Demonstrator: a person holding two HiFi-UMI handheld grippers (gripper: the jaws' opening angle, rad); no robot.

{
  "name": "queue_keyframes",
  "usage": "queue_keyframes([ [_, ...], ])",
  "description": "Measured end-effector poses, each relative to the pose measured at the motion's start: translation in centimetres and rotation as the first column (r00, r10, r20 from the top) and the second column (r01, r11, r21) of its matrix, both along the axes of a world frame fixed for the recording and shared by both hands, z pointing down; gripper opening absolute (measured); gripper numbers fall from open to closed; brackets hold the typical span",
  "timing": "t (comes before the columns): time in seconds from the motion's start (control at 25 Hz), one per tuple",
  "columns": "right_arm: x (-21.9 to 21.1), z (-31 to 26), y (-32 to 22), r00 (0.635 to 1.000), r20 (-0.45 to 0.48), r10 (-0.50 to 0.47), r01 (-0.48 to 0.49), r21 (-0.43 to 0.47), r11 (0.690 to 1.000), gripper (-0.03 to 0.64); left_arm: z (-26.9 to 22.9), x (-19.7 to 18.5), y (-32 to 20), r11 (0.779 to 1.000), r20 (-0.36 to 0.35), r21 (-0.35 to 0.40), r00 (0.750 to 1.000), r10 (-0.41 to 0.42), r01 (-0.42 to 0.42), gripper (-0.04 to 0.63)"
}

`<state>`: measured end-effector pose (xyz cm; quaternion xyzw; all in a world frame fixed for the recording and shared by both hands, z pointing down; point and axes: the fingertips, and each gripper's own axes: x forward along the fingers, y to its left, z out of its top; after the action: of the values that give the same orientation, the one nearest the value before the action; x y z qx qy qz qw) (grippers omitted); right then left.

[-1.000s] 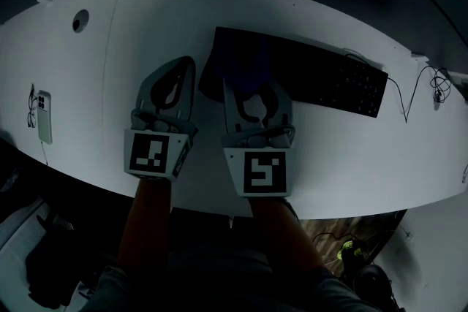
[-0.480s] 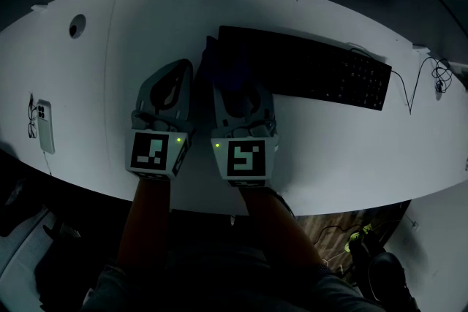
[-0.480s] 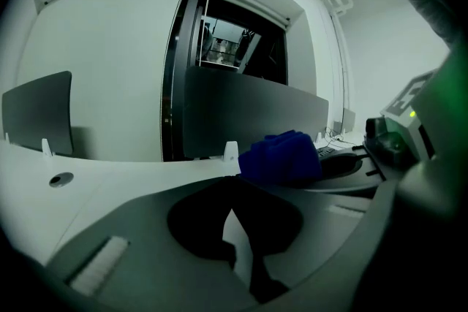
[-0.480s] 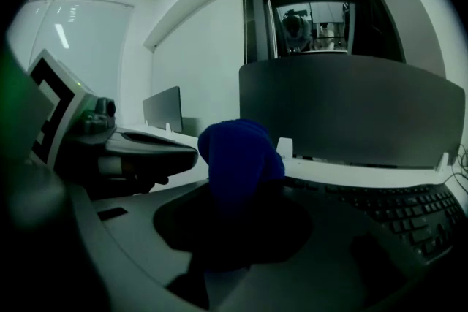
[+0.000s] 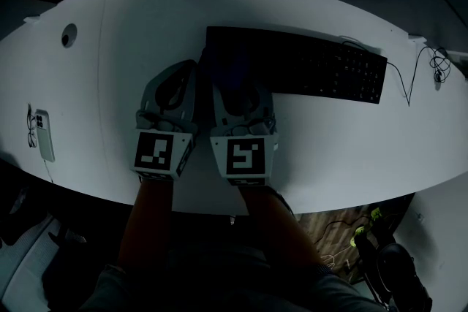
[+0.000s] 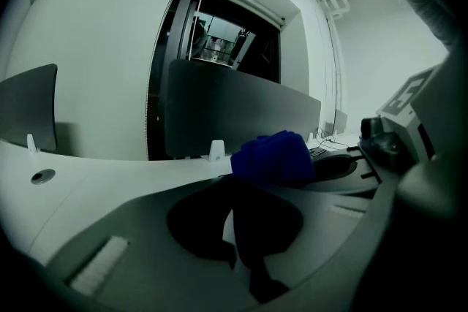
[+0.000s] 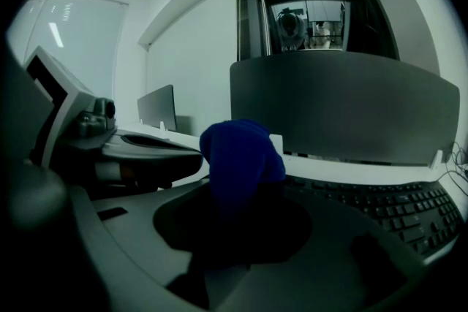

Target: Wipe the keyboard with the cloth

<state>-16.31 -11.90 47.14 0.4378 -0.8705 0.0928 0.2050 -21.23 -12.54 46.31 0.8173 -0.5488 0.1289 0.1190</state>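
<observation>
Keyboard [image 5: 314, 69] and cloth [image 5: 225, 68]: where are they just now?

The keyboard lies across the far middle of the white table [image 5: 131, 33], cable trailing off its right end. The dark blue cloth sits bunched on the keyboard's left end.

Who has the cloth?

The right claw [image 5: 235, 88] is clenched on it. In the right gripper view the blue wad rises from between the jaws, with rows of keys running off to the right behind it. The left claw [image 5: 189, 68] has its tips pressed together on nothing. The cloth shows beyond it, off to its right.

So which step is this?

By my reading, the wipe itself, at the left end. Most of the keys lie to the right, so I'd judge much of the job remains.

And the next move?

Probably a sweep rightward along the key rows, the cloth pressed flat enough to rub the keys without dragging the board across the table.

How are the arms set?

Both forearms reach straight forward from the near edge, side by side. The claws run parallel, marker cubes facing up, the left one over bare table just beside the keyboard's left end.
</observation>
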Motion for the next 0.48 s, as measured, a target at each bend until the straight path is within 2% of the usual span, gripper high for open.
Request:
queue_keyframes([
  [0.48, 2.6, -0.3, -0.5, 0.999, 0.042, 0.029, -0.029, -0.019, 0.999, 0.129, -0.1, 2.3, 0.2, 1.0, -0.004, -0.01, 1.0, 0.006, -0.006, 0.005],
])
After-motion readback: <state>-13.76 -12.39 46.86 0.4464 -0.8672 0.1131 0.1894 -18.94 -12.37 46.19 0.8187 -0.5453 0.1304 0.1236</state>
